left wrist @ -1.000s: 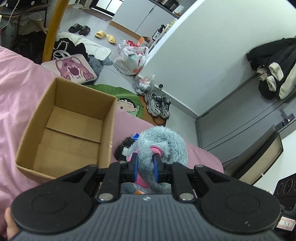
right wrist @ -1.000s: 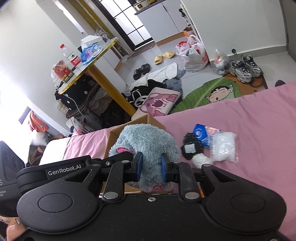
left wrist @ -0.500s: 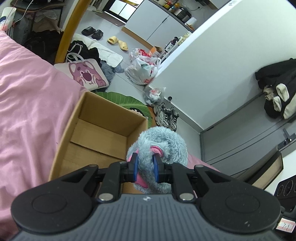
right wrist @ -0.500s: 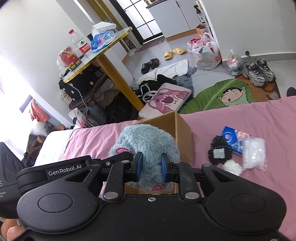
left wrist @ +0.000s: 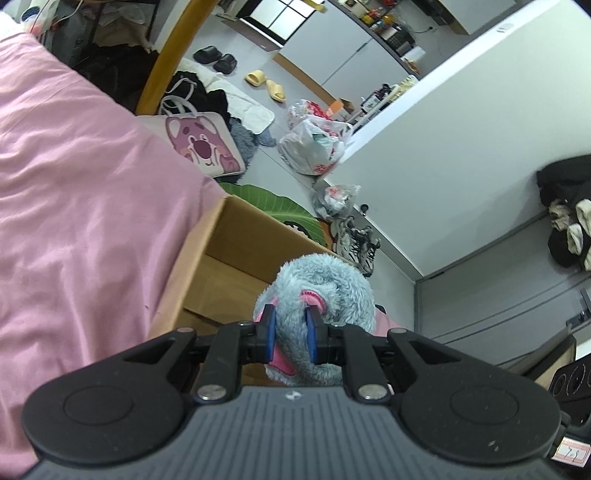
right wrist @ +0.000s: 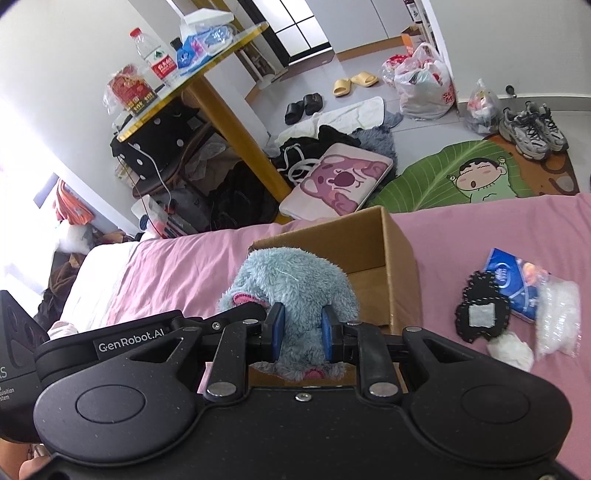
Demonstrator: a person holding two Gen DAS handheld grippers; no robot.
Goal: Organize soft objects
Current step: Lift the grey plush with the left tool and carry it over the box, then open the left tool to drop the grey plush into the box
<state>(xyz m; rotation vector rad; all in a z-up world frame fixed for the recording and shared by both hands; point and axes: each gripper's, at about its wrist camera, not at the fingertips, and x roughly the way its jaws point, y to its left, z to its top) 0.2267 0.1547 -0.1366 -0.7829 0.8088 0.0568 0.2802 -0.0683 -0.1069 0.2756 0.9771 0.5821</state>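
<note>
Pinching one shaggy blue plush toy (right wrist: 295,284), both claws hold it above the cardboard box (right wrist: 400,251).

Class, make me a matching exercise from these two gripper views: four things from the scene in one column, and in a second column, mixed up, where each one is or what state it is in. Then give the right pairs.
Things
1. blue plush toy
2. cardboard box
3. grey sneakers
4. water bottle

Places or states
A. standing on the round yellow-edged table
B. open-topped, sitting on the pink bedsheet
C. clamped by both the left gripper and right gripper
D. on the floor at the edge of the green leaf rug

Pairs: 1-C, 2-B, 3-D, 4-A
</note>
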